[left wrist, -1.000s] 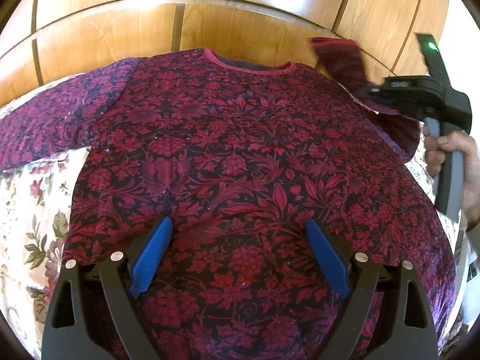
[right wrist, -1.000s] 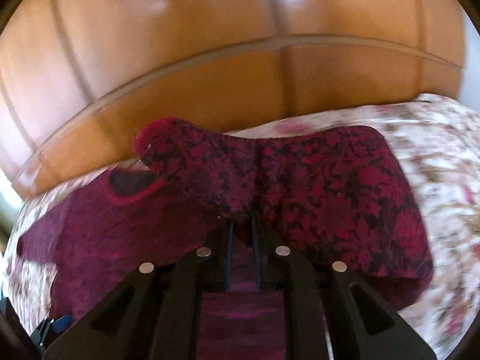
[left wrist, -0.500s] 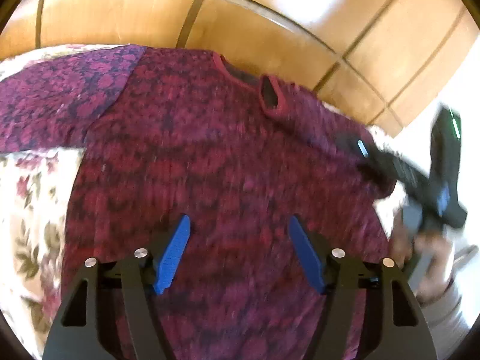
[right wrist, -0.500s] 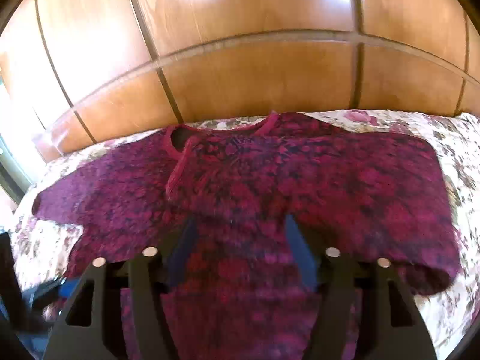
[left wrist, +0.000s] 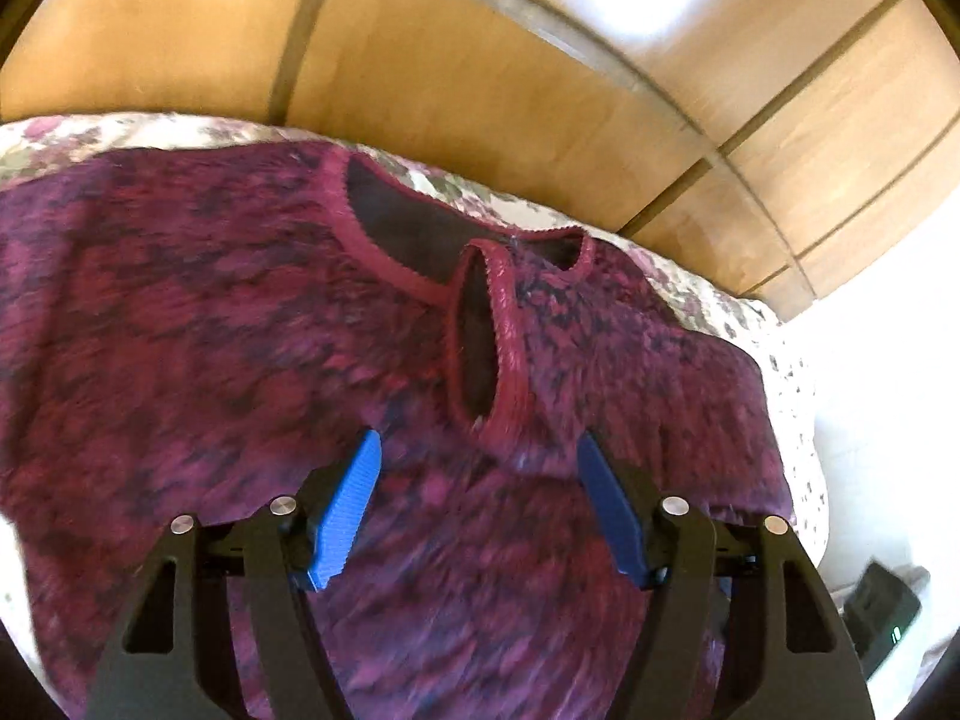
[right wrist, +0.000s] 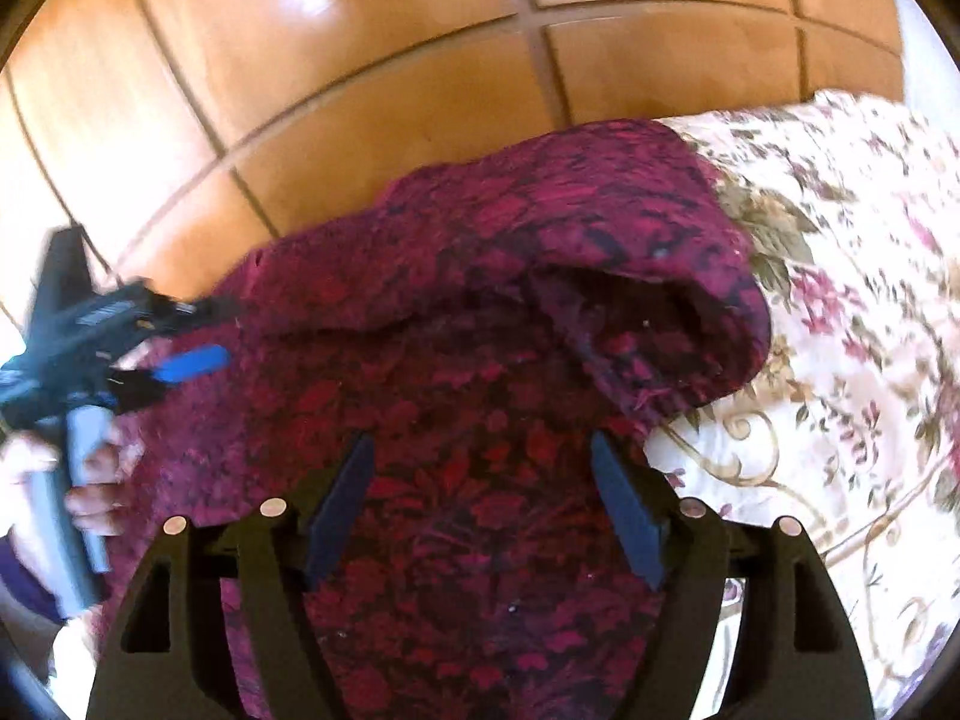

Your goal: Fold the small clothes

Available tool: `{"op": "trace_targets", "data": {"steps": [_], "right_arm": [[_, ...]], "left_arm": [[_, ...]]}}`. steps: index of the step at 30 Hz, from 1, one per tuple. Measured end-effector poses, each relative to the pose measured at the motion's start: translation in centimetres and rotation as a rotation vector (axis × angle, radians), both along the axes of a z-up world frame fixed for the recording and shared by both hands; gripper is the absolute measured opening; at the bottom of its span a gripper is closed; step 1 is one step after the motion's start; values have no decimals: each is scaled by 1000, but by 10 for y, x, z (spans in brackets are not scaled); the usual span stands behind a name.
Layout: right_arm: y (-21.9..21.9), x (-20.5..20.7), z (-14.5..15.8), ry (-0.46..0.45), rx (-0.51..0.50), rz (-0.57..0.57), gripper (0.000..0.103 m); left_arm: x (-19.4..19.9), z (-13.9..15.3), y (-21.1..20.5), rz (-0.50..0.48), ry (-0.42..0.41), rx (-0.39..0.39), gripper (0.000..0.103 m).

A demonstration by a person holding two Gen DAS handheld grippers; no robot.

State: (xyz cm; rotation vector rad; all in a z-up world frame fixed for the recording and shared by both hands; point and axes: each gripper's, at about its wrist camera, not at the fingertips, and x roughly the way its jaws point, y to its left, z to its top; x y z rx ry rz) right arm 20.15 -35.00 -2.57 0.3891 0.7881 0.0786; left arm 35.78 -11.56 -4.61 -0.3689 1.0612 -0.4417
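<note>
A dark red floral top (left wrist: pixel 240 360) lies flat on the bed, neckline (left wrist: pixel 390 222) toward the wooden panels. One sleeve is folded across the chest, and its cuff (left wrist: pixel 486 348) ends just ahead of my left gripper (left wrist: pixel 480 450). Those blue pads are closing over the cloth without pressing on anything. In the right wrist view the folded sleeve (right wrist: pixel 630 300) bulges at the shoulder. My right gripper (right wrist: pixel 480 444) hovers over the top's body, jaws opening, with nothing gripped. The left gripper (right wrist: pixel 204 333) and the hand (right wrist: pixel 90 480) holding it show at the left there.
A cream floral bedspread (right wrist: pixel 840 330) covers the bed under and around the top. Glossy wooden panels (right wrist: pixel 420 90) rise right behind the bed. The right gripper's black body (left wrist: pixel 882 606) with a green light shows at the lower right of the left wrist view.
The right gripper let go of the sleeve, which now lies across the chest, and drew back toward the shoulder. The left gripper swung right to the cuff and its jaws narrowed.
</note>
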Motion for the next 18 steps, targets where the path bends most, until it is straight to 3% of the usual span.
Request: {"op": "trace_targets", "data": {"steps": [1,4,13,18], "right_arm": [[-4,0,1,-11,16,-16,85],[-21,-1,4,-19,68,-52,86],[-51,20,8,-50,185,-114,87],[-38,36,0,-7,184,-60,87]], "left_arm": [[4,-2,-4,-5,5,13,39],[8,-1,-14,-7,-22,60,10],[-9,65,47,114,-181,-68,9],[-36,74,95,171,-226,-17,9]]}}
